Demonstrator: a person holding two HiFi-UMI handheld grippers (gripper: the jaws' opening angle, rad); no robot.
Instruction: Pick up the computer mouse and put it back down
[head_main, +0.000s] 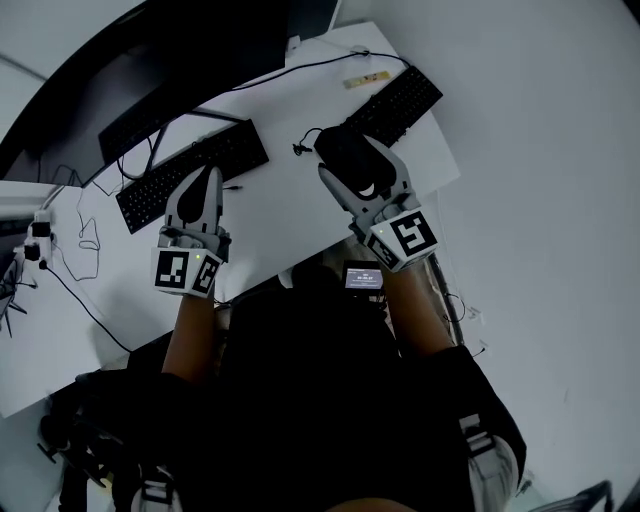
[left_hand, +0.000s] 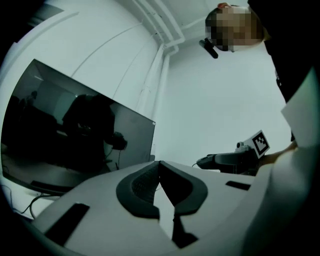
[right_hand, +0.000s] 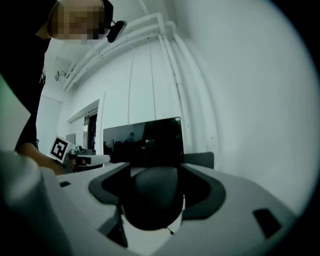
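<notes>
In the head view the black computer mouse (head_main: 345, 152) hangs above the white desk (head_main: 285, 205), its cable trailing off to the left. My right gripper (head_main: 356, 160) is shut on the mouse, one jaw on each side. The right gripper view shows the mouse's rounded dark body (right_hand: 152, 197) filling the gap between the pads. My left gripper (head_main: 208, 178) is held over the near keyboard (head_main: 190, 170), shut, with nothing in it. Its dark pads (left_hand: 145, 190) meet along a line in the left gripper view.
A second black keyboard (head_main: 397, 103) lies at the desk's far right, beyond the mouse. A large dark monitor (head_main: 150, 70) stands along the back left. Cables and a power strip (head_main: 36, 242) lie on the left. A small lit device (head_main: 362, 275) sits at the person's waist.
</notes>
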